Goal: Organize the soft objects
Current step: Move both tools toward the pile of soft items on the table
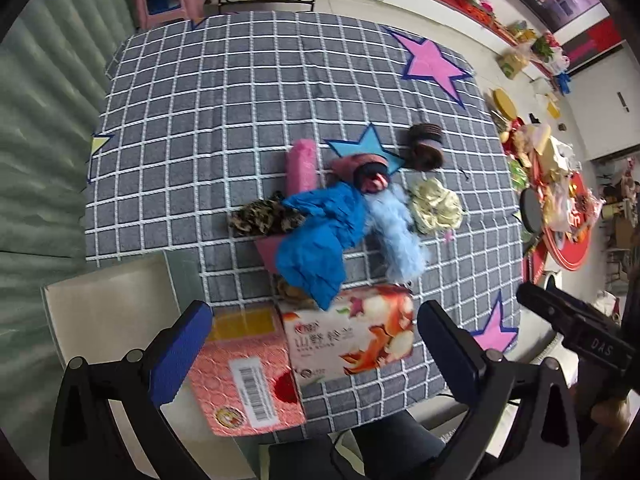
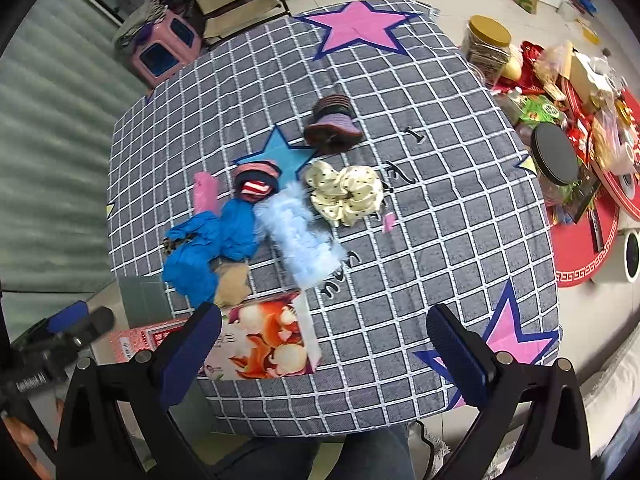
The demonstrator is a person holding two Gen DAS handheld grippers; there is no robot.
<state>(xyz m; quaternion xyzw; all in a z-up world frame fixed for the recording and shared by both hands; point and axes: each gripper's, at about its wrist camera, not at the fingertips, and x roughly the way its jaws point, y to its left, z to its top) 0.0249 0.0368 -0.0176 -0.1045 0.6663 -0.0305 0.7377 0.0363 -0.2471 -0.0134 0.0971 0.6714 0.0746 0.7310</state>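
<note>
Evidently nothing was sorted yet: left tool [image 1: 314, 344] and right tool [image 2: 324, 346] hovered wide open, empty, above the printed carton [image 2: 266, 338]; beyond it, the blue cloth [image 2: 212, 240] needed grasping.

The right tool [image 2: 324, 344] hangs over the near edge of the bench [image 2: 440, 240], jaws spread wide with nothing between them. Just under its left finger [image 2: 192, 344] lies a printed carton [image 2: 272, 344]. Farther ahead sits a crumpled blue cloth [image 2: 208, 248], with a fluffy pale-blue piece [image 2: 300, 240] touching it on the right. Beyond that lies a cream dotted scrunchie [image 2: 344, 192]; a striped knit roll [image 2: 256, 180] and a brown-purple knit bundle [image 2: 332, 124] lie farther off
</note>
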